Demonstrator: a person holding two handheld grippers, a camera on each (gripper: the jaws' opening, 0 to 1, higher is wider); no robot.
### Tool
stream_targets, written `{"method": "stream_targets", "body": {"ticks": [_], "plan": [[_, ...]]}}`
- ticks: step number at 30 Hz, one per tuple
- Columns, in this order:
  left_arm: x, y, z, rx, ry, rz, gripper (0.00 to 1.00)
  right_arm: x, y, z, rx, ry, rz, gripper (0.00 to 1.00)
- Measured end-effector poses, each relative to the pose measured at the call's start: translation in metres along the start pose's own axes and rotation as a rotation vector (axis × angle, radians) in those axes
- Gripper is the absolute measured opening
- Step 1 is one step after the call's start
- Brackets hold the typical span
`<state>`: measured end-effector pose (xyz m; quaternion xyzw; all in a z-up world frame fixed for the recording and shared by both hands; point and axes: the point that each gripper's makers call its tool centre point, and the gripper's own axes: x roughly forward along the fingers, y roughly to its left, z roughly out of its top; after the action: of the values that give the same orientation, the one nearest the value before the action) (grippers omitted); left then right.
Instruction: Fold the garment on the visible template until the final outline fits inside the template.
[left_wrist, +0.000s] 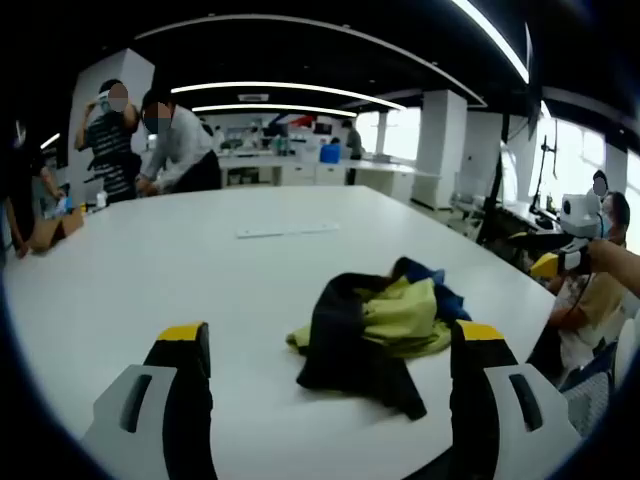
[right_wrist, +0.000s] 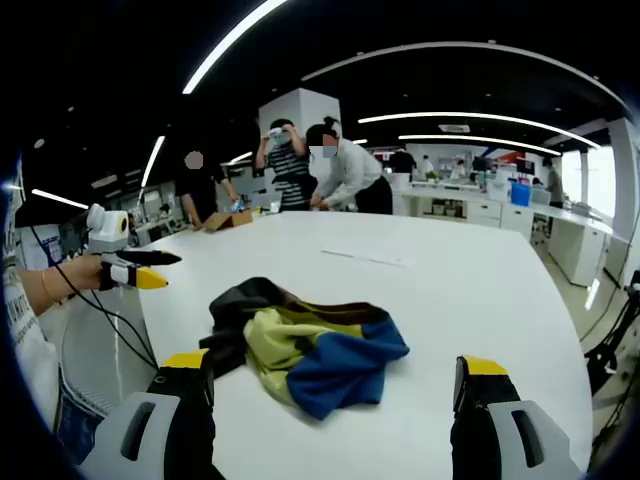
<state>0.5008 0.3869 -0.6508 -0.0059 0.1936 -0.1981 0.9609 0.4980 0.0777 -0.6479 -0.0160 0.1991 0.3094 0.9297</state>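
Left gripper view: 1 crumpled garment, 1 table.

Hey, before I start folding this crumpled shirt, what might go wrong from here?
The garment lies bunched in overlapping black, yellow-green and blue layers, so either tongs might pinch several layers at once. No template outline is clearly visible around it on the white table, so the fit is hard to judge. Both tongs are open and off the cloth.

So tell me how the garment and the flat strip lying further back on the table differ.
The garment is crumpled in a heap, black, yellow-green and blue; the strip lies flat, thin and pale. The garment sits nearer both grippers, the strip further back. Both rest on the white table, apart from each other.
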Motion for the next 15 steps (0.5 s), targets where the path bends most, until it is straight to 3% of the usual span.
{"method": "stream_targets", "body": {"ticks": [15], "plan": [[-0.0007, -0.0074, 0.0062, 0.025, 0.002, -0.006, 0.99, -0.0035, -0.0021, 0.0025, -0.002, -0.003, -0.006, 0.99]]}}
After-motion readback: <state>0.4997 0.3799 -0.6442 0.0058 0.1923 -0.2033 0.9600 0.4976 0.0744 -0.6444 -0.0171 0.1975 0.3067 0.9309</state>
